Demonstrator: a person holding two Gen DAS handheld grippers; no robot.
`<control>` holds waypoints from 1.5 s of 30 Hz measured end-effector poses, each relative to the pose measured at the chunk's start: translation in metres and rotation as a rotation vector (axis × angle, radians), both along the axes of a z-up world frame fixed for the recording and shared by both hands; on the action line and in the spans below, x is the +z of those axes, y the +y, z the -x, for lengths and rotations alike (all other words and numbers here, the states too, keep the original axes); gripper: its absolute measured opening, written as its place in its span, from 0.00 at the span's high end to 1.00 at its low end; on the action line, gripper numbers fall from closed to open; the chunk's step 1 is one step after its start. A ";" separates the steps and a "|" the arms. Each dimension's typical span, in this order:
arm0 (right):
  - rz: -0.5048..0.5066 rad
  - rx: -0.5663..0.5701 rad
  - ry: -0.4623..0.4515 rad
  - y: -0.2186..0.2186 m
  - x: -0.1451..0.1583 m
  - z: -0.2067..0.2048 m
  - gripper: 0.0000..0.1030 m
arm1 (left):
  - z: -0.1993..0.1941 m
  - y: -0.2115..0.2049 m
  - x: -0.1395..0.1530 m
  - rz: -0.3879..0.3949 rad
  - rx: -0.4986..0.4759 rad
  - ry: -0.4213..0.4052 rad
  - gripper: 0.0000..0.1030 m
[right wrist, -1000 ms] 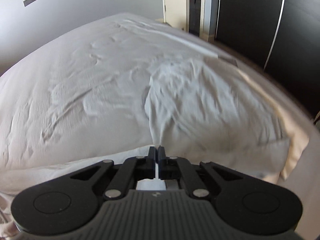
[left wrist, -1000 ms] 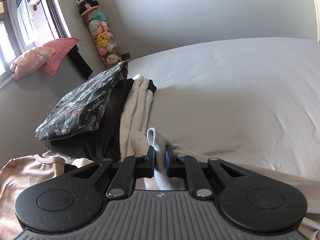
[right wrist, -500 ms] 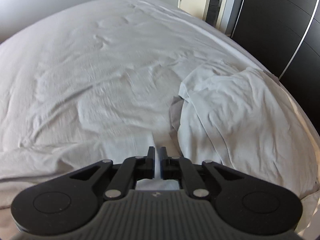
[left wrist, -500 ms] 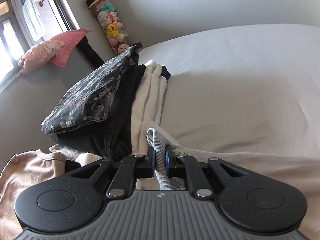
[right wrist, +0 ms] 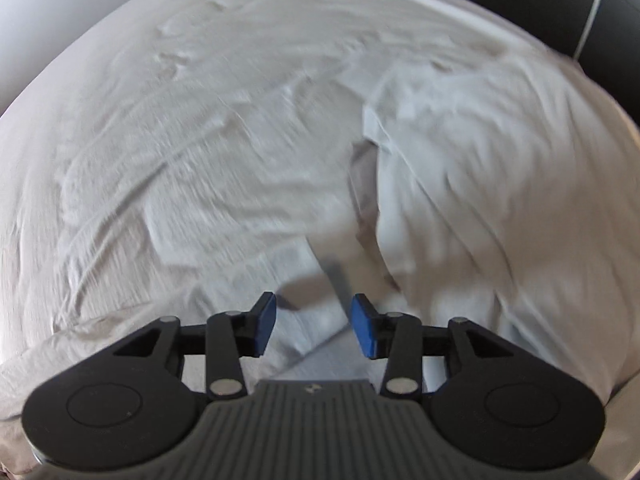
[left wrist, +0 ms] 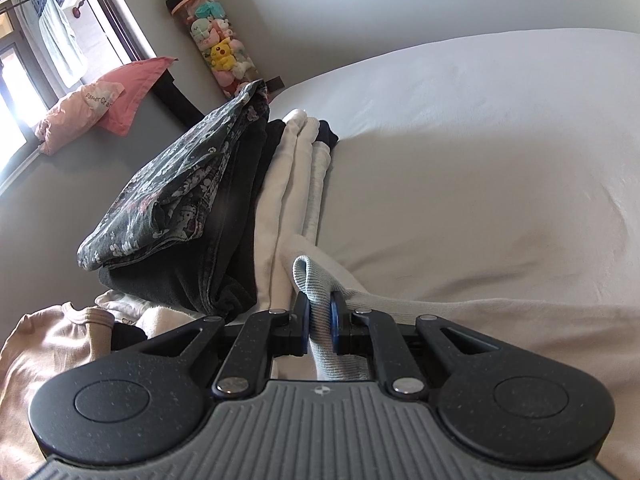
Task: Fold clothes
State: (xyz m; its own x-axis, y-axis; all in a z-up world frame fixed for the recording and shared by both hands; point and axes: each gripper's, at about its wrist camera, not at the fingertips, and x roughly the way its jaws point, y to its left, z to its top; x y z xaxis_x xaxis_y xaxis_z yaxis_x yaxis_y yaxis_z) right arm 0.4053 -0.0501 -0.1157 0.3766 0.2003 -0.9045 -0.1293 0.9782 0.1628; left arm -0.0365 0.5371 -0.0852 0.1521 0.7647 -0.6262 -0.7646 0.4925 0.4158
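Observation:
My left gripper (left wrist: 319,322) is shut on the ribbed light-grey cuff (left wrist: 316,280) of a pale garment (left wrist: 500,324) that stretches off to the right over the bed. My right gripper (right wrist: 313,324) is open and empty, just above a corner of the same pale garment (right wrist: 316,320) lying on the white bed sheet (right wrist: 200,120). The right wrist view is blurred by motion.
A stack of folded clothes (left wrist: 208,200) with a dark floral piece on top lies left of my left gripper. A pink shirt (left wrist: 44,356) lies at the lower left. A crumpled white duvet (right wrist: 500,180) is at the right. Dark wardrobe doors (right wrist: 560,0) stand behind the bed.
My right gripper has opened and let go of the garment edge, which now lies on the bed. My left gripper keeps its hold on the cuff and has shifted slightly.

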 end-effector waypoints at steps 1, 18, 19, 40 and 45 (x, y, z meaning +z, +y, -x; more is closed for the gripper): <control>-0.023 -0.023 0.015 -0.004 -0.007 0.001 0.58 | 0.000 0.001 -0.001 0.005 0.006 -0.001 0.88; 0.015 0.029 0.145 -0.048 0.007 0.080 0.95 | 0.004 -0.003 0.008 -0.002 0.010 -0.025 0.88; 0.027 0.043 0.167 -0.048 -0.002 0.084 0.95 | 0.004 -0.003 0.008 -0.003 0.010 -0.025 0.88; 0.070 0.202 -0.058 -0.019 -0.013 0.029 0.68 | 0.005 -0.002 0.007 0.013 0.015 -0.024 0.88; 0.033 0.199 -0.125 -0.018 0.003 0.035 0.93 | 0.002 -0.003 0.008 0.007 0.014 -0.031 0.88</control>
